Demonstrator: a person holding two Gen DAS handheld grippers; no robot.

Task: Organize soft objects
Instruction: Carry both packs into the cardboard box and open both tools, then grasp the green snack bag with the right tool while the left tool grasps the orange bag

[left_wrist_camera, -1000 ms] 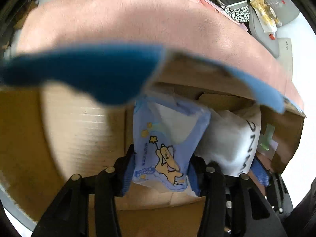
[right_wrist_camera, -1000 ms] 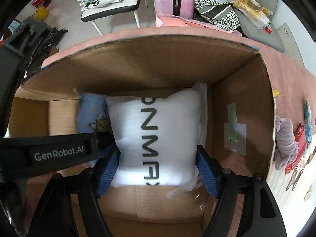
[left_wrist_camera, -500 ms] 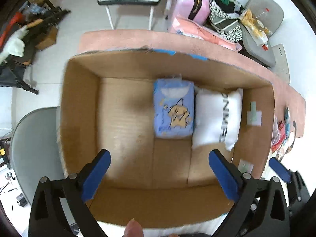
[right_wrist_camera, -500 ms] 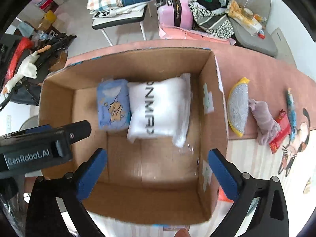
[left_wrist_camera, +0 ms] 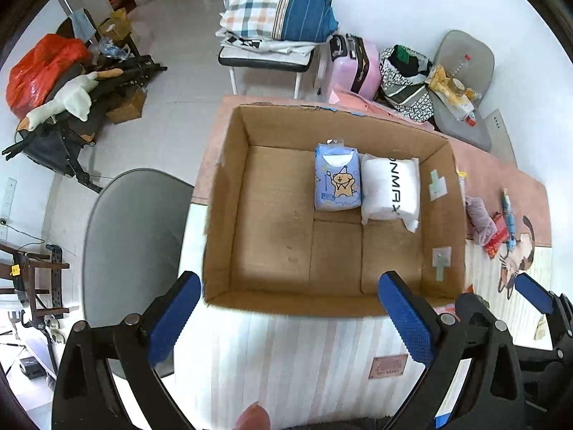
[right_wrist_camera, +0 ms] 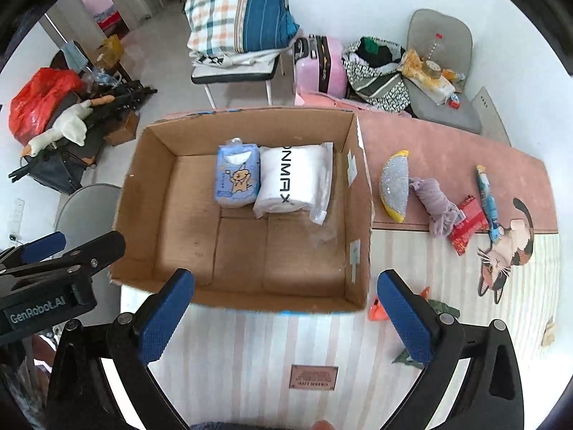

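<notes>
An open cardboard box [left_wrist_camera: 229, 208] [right_wrist_camera: 361, 215] stands on the table. Inside it, at the far side, a blue tissue pack with a bear print [left_wrist_camera: 336, 182] [right_wrist_camera: 238, 179] lies beside a white pillow pack with black letters [left_wrist_camera: 390, 188] [right_wrist_camera: 292, 182]. My left gripper [left_wrist_camera: 290, 319] is open and empty, above the box's near edge. My right gripper [right_wrist_camera: 286, 315] is open and empty, also above the near edge. To the right of the box lie a yellow-rimmed grey sponge [right_wrist_camera: 395, 186], a crumpled lilac cloth [right_wrist_camera: 437, 208] [left_wrist_camera: 480, 222] and a red snack packet [right_wrist_camera: 465, 224].
A blue tube-shaped packet [right_wrist_camera: 489, 200] and an orange wrapper [right_wrist_camera: 378, 310] lie on the cat-print tablecloth [right_wrist_camera: 501, 261]. A grey chair [left_wrist_camera: 132, 243] stands left of the table. A chair with a plaid pillow [right_wrist_camera: 232, 10], a pink suitcase [right_wrist_camera: 322, 64] and clutter stand behind.
Both grippers let go of their packs inside the box, opened wide and pulled back up and out. The two packs now lie side by side on the box floor.
</notes>
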